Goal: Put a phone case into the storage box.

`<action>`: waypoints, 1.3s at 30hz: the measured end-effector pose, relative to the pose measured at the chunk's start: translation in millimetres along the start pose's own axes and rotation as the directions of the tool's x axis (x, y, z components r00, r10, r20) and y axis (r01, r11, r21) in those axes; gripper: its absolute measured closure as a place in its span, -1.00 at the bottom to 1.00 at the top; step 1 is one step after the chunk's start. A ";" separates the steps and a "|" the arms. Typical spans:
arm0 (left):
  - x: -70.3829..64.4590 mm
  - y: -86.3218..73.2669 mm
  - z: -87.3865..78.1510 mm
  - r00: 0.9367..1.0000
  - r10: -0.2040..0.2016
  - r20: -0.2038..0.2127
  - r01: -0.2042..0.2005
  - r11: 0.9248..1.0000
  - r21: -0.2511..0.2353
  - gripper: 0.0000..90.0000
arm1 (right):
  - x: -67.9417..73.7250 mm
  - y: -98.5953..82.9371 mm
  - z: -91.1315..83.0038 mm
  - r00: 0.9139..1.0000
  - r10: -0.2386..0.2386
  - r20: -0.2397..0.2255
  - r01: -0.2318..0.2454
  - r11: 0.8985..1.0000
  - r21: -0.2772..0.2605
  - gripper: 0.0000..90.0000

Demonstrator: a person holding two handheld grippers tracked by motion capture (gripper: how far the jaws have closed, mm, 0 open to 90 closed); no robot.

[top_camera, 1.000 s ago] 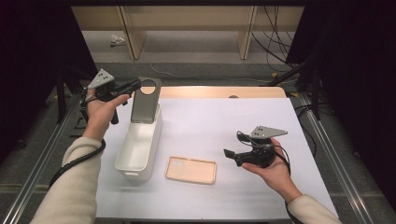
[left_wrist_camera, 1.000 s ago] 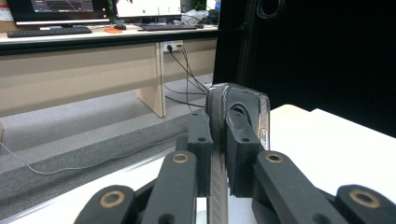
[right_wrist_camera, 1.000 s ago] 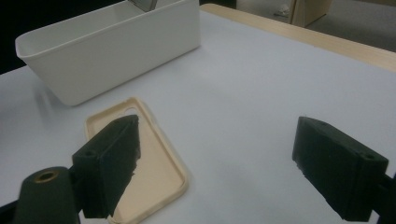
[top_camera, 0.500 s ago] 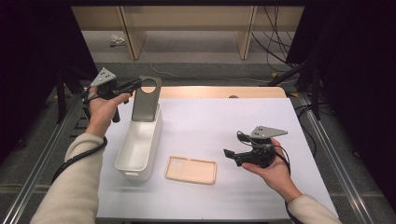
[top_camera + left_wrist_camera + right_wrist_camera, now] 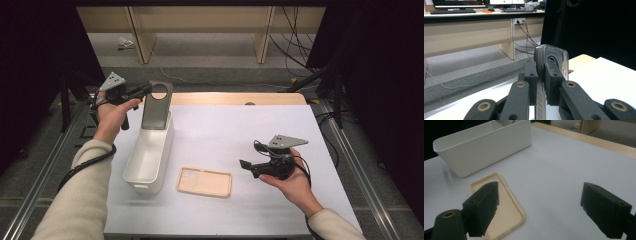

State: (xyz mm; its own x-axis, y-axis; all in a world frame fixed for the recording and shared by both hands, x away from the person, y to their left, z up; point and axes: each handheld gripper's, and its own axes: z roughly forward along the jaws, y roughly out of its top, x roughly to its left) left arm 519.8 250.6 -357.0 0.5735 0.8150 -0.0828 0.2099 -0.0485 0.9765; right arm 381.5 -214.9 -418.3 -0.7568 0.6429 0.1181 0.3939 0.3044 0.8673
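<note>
A grey phone (image 5: pixel 156 107) stands upright over the far end of a white bin (image 5: pixel 142 186), its lower edge inside the bin. My left gripper (image 5: pixel 150 90) is shut on the phone's upper part from the left. In the left gripper view the jaws clamp the phone (image 5: pixel 556 53) edge-on, with my left gripper (image 5: pixel 540 72) closed tight on it. A beige phone case (image 5: pixel 205 181) lies flat, hollow side up, right of the bin. My right gripper (image 5: pixel 248 169) hovers open just right of the case. In the right gripper view the case (image 5: pixel 506 210) lies ahead of my right gripper (image 5: pixel 546 195), near the bin (image 5: pixel 486 147).
A white sheet (image 5: pixel 240 130) covers the table, with a wooden strip (image 5: pixel 225 98) along the far edge. Metal rails (image 5: pixel 345 150) run down both sides. Beyond the table are desk legs and cables on a grey floor (image 5: pixel 200 55).
</note>
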 end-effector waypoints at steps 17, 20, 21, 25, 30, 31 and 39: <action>5.0 -11.1 7.3 1.000 -0.012 -0.012 0.013 0.999 0.030 0.81 | -0.1 0.1 -0.1 1.000 -0.002 0.000 0.002 1.000 -0.001 -0.64; 5.9 -12.1 8.4 1.000 -0.018 -0.016 0.018 0.999 0.030 0.81 | 0.0 0.0 0.0 1.000 -0.002 0.000 0.002 1.000 0.000 -0.64; 6.0 -12.9 8.8 1.000 -0.017 -0.019 0.018 0.999 0.029 0.81 | 0.0 0.0 -0.1 1.000 -0.001 0.000 0.001 1.000 0.000 -0.64; 6.5 -14.7 10.2 1.000 -0.015 -0.017 0.015 0.999 0.038 0.81 | -0.1 -0.1 0.0 1.000 -0.001 0.000 0.001 1.000 0.001 -0.64; 7.4 -16.8 12.1 1.000 -0.018 -0.017 0.019 0.999 0.046 0.81 | -0.1 0.1 0.0 1.000 -0.003 0.000 0.003 1.000 0.000 -0.64; 7.5 -17.2 12.5 1.000 -0.020 -0.019 0.021 0.999 0.046 0.81 | -0.2 0.0 0.0 1.000 -0.002 0.000 0.002 1.000 0.000 -0.64; 8.2 -20.1 14.9 1.000 -0.021 -0.020 0.022 0.998 0.056 0.81 | -0.2 0.0 -0.1 1.000 -0.002 0.001 0.002 1.000 0.000 -0.64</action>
State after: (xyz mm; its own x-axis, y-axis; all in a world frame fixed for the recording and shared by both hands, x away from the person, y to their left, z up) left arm 532.1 249.7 -380.3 0.5527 0.8274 -0.0990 0.2665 -0.0630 0.9618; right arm 381.5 -215.1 -418.4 -0.7574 0.6426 0.1157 0.3923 0.3062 0.8674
